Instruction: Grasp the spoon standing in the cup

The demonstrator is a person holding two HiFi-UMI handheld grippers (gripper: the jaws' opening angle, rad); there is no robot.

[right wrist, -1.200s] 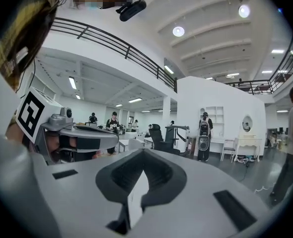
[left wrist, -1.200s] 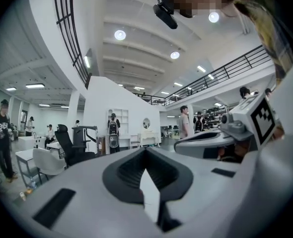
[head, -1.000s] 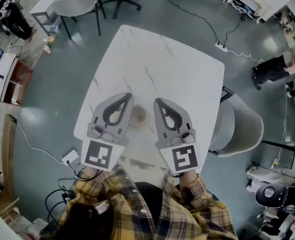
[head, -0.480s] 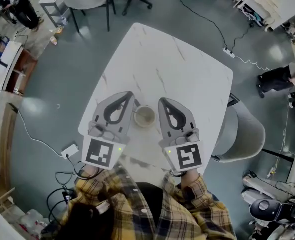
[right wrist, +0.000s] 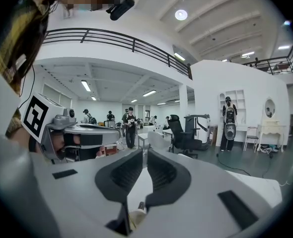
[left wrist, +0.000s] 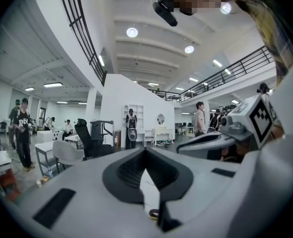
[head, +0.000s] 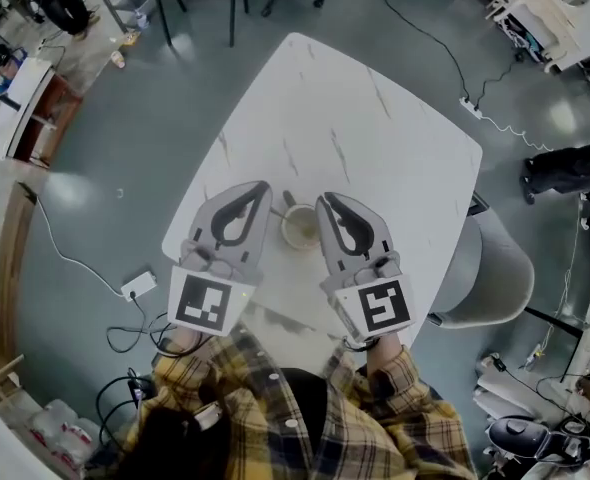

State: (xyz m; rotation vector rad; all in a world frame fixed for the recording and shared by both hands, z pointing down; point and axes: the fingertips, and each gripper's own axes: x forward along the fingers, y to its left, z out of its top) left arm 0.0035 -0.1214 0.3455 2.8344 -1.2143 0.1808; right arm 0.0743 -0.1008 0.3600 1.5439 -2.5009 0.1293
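Cup (head: 300, 228): on the white table (head: 355, 118), between the two grippers, toward the person's edge.
Spoon (head: 288, 202): stands in the cup; thin handle at the far-left rim, long axis near upright.
Left gripper (head: 264, 188): jaws together, empty, tips just beside the handle; probably the nearer.
Right gripper (head: 323, 200): jaws all but closed, empty, just beside the cup's right.
Obscured: spoon bowl is inside the cup; both gripper views show only a sliver below the jaws.

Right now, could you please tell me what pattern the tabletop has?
The tabletop is white with faint grey marble-like veins, best seen in the head view.
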